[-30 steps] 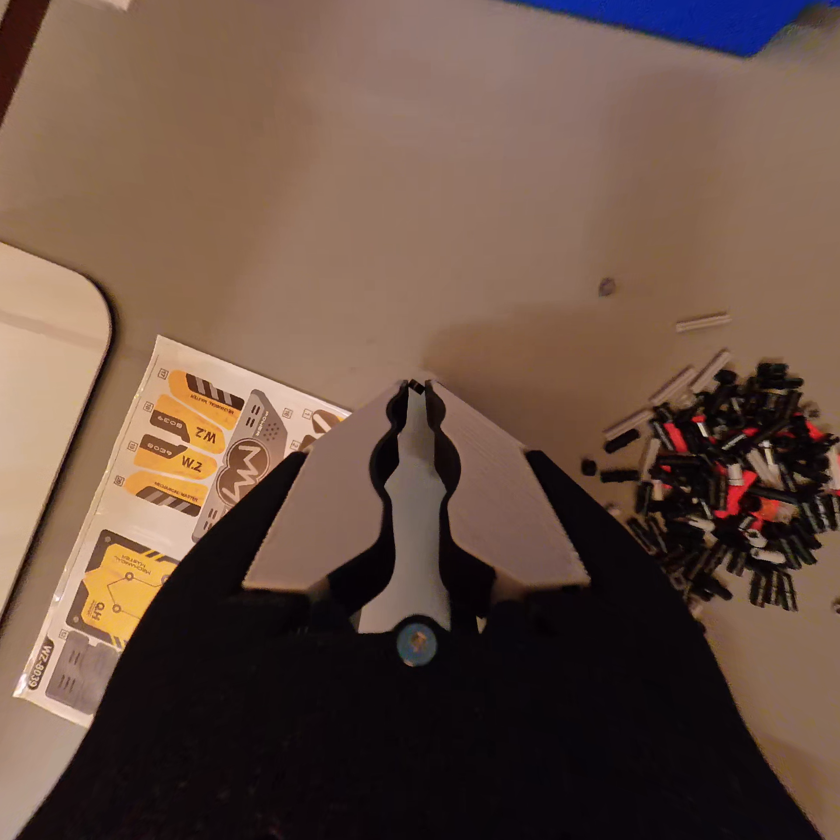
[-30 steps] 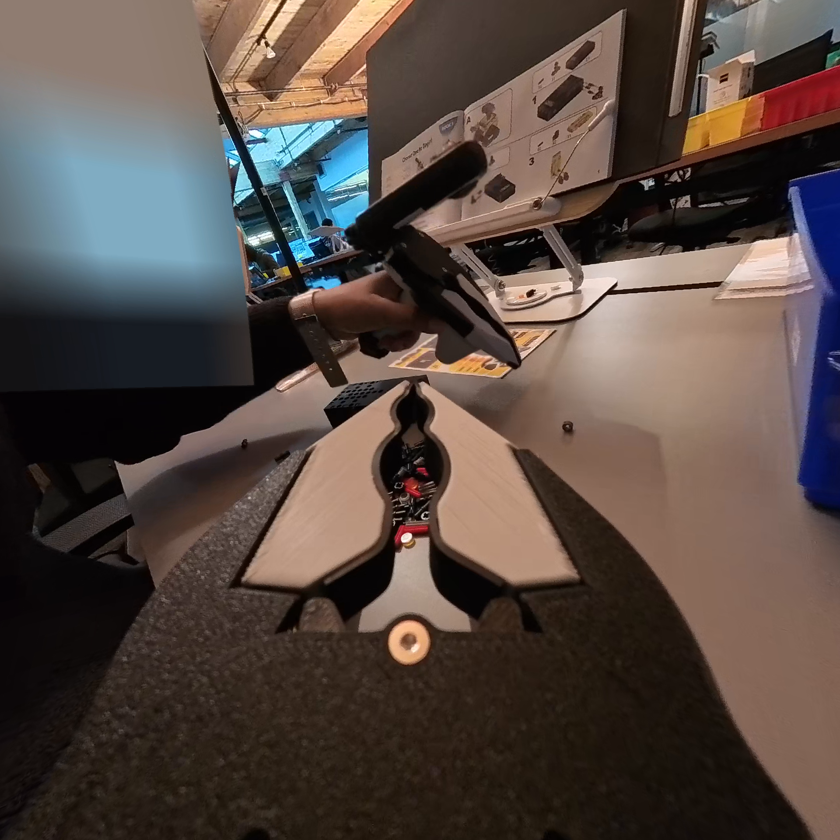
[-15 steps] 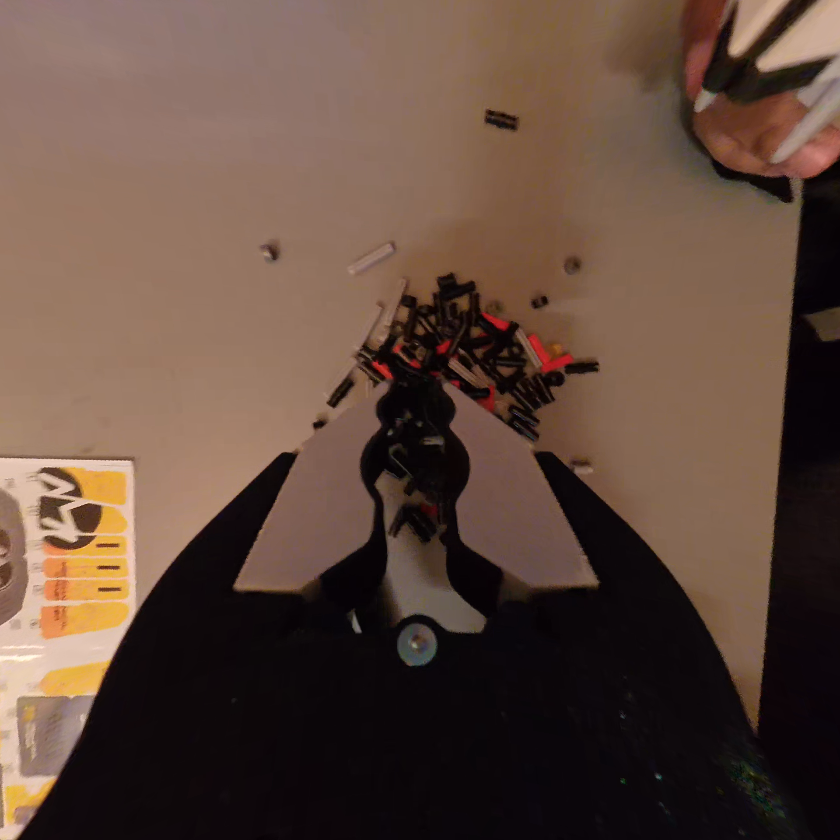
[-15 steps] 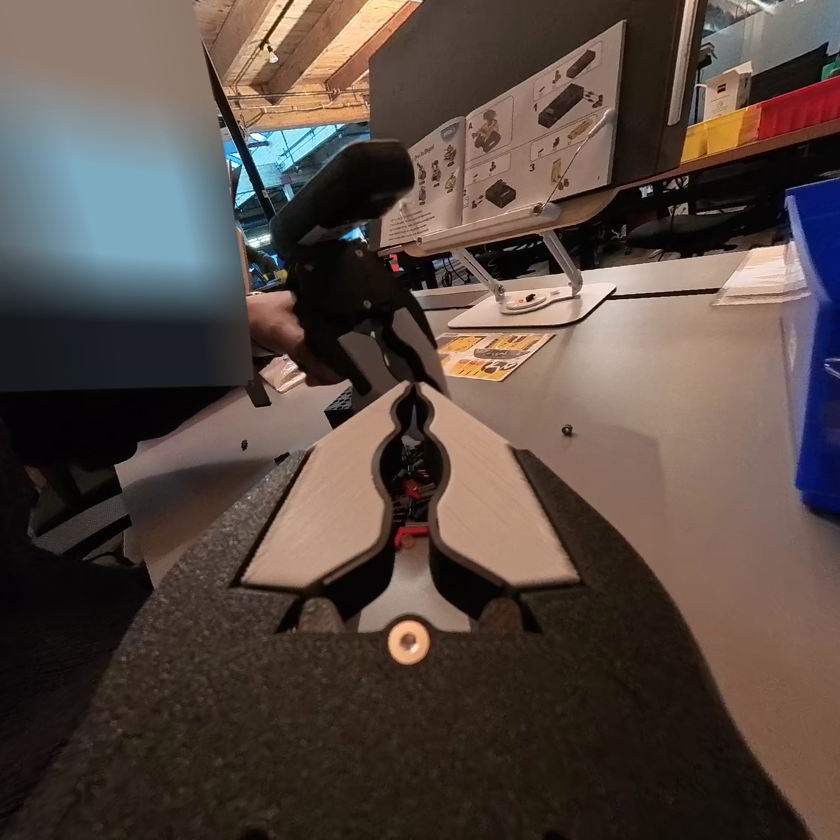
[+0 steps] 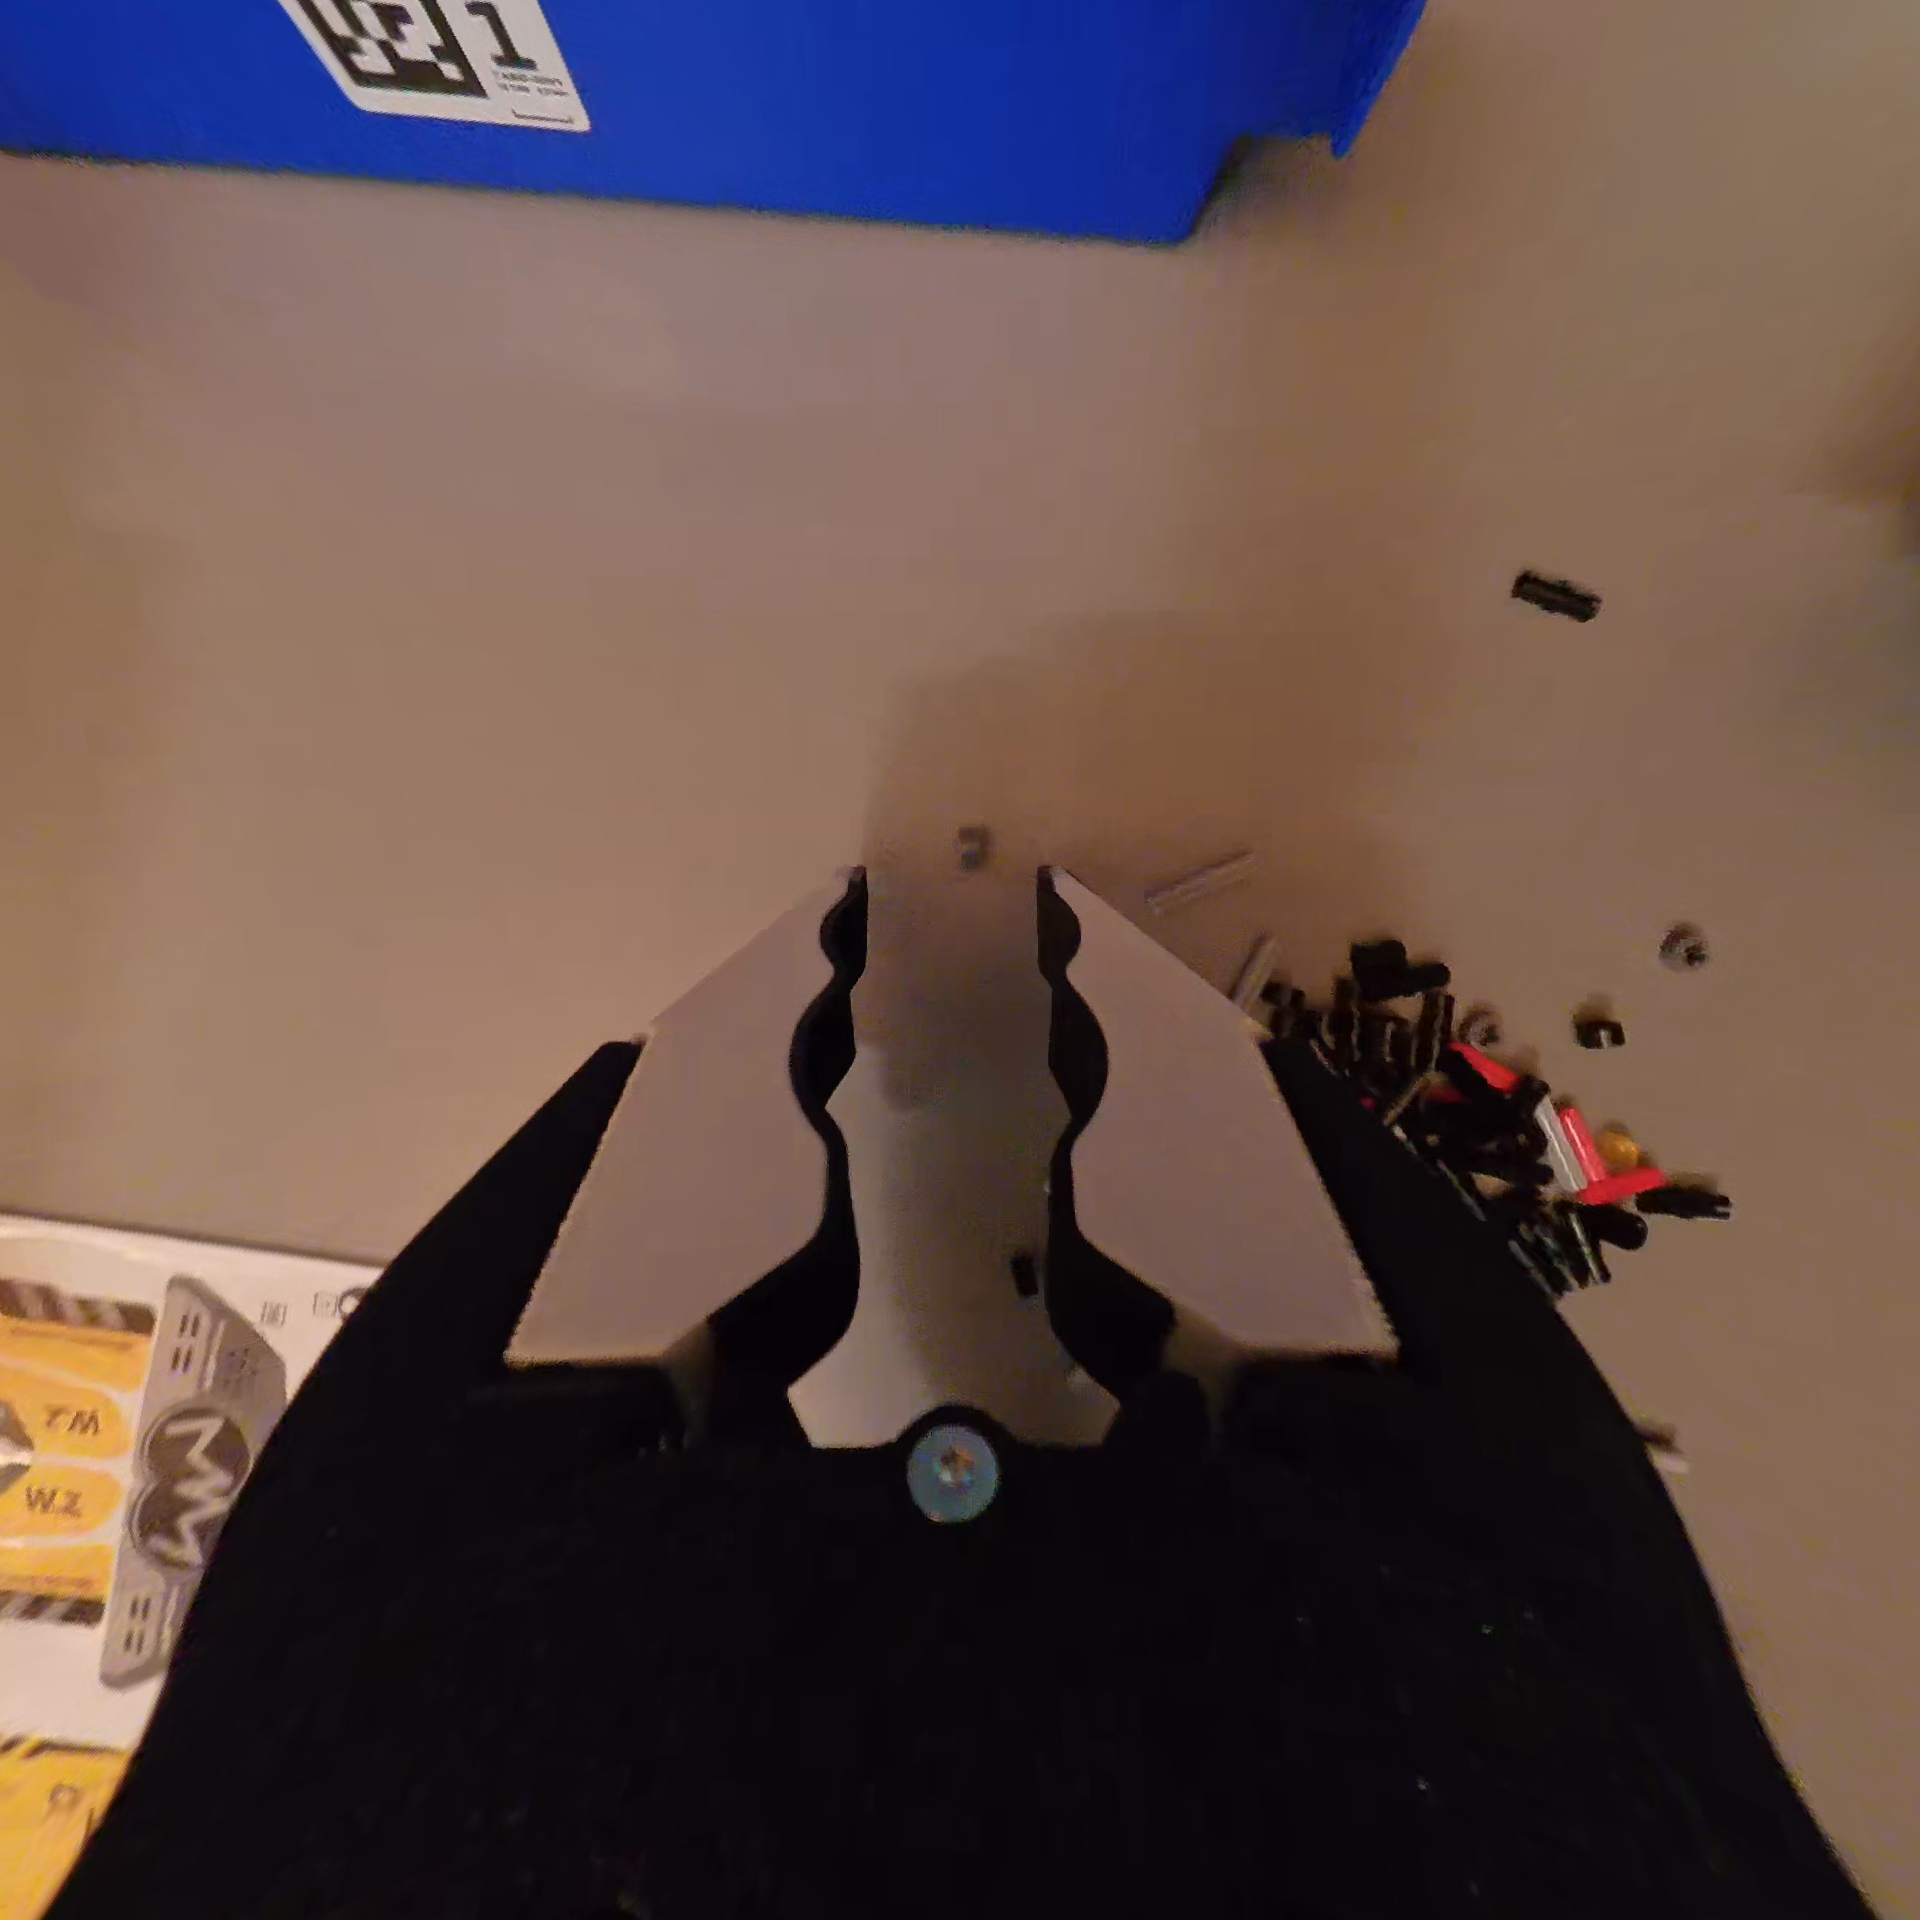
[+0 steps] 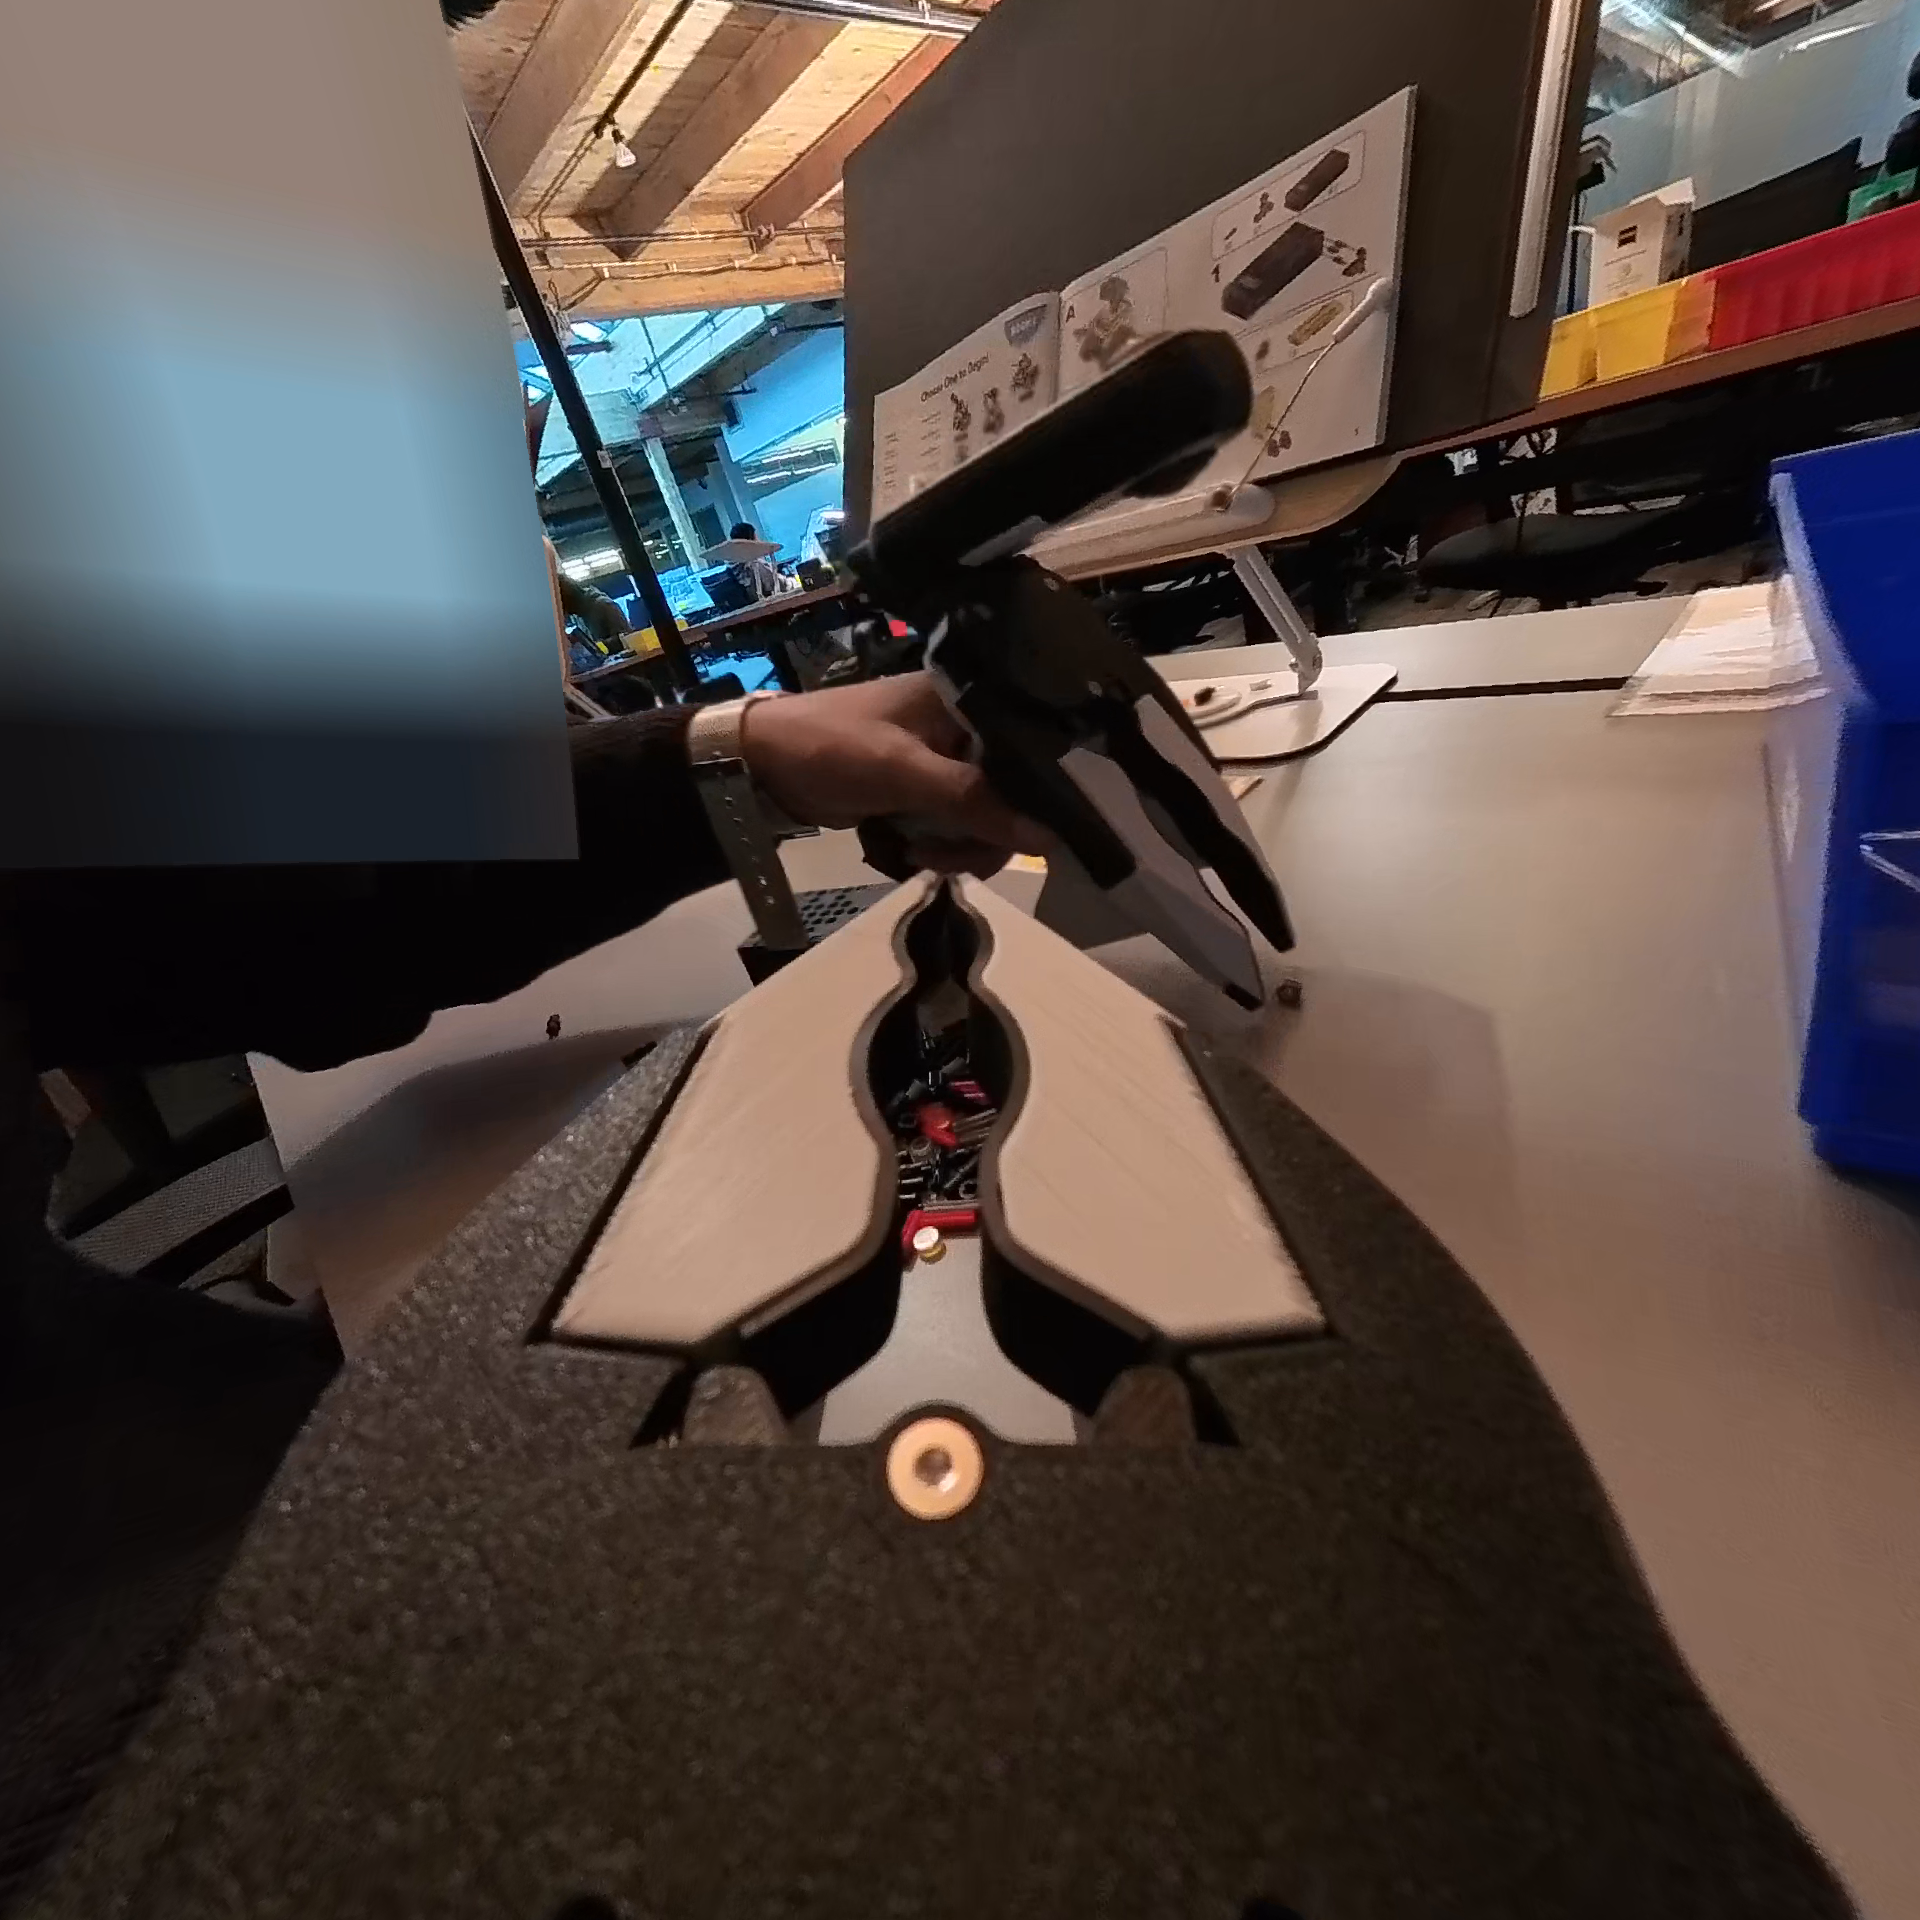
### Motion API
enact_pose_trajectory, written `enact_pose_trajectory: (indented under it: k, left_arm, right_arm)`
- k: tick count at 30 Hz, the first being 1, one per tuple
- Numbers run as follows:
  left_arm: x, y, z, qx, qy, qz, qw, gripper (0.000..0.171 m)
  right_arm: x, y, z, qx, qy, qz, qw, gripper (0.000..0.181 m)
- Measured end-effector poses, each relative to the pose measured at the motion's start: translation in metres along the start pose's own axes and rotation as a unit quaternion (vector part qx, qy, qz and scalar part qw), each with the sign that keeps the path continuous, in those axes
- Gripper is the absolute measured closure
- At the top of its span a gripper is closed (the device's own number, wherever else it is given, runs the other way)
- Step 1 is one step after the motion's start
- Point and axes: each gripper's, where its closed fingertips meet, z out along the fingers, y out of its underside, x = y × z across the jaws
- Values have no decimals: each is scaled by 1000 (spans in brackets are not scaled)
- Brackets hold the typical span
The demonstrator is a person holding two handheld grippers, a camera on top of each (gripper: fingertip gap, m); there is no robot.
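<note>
My left gripper (image 5: pixel 951 873) is open and empty, pointing down at the grey table. A small grey piece (image 5: pixel 969 845) lies just beyond the gap between its fingertips. A pile of small black, red and grey pieces (image 5: pixel 1455 1101) lies right of its right finger. In the right wrist view the left gripper (image 6: pixel 1252 971) hovers low, held by a hand, with the small grey piece (image 6: pixel 1288 992) at its tips. My right gripper (image 6: pixel 940 883) is shut and empty, low over the table, with the pile (image 6: pixel 940 1132) showing through its finger gap.
A blue bin (image 5: pixel 831 125) stands on the table beyond the left gripper and shows at the right in the right wrist view (image 6: pixel 1860 831). A sticker sheet (image 5: pixel 125 1455) lies at lower left. An open instruction booklet (image 6: pixel 1143 343) rests on a stand (image 6: pixel 1309 707). A black block (image 6: pixel 821 914) sits behind. The gap from one gripper's tips to the other's is roughly 15 cm.
My left gripper swung off the pile toward the blue bin, over the lone grey piece, and opened from shut. My right gripper has stayed shut and hardly moved.
</note>
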Motion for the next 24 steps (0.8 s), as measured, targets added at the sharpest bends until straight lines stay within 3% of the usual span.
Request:
enact_pose_trajectory:
  k: [3, 5, 13, 15, 17, 22, 24]
  left_arm:
    - [7, -1, 6, -7, 31, 3, 999, 142]
    - [6, -2, 4, -2, 22, 20, 1000, 171]
    - [1, -12, -17, 40, -24, 39, 998, 171]
    - [-7, -14, -14, 36, -39, 26, 998, 169]
    - [-12, -19, -4, 29, -43, 20, 998, 153]
    - [-6, -33, 18, 26, -8, -1, 1000, 152]
    - [-4, -33, 21, 14, -5, 2, 1000, 161]
  right_arm:
    - [1, 0, 0, 1, 0, 3, 1000, 181]
    - [1, -1, 0, 3, -1, 6, 1000, 181]
    - [2, -1, -1, 4, -2, 11, 1000, 181]
    - [2, -1, 0, 3, -1, 12, 1000, 181]
    - [3, 0, 0, 2, -2, 12, 1000, 181]
    - [3, -2, -1, 6, 0, 10, 1000, 181]
    - [3, -2, -1, 8, -1, 10, 1000, 181]
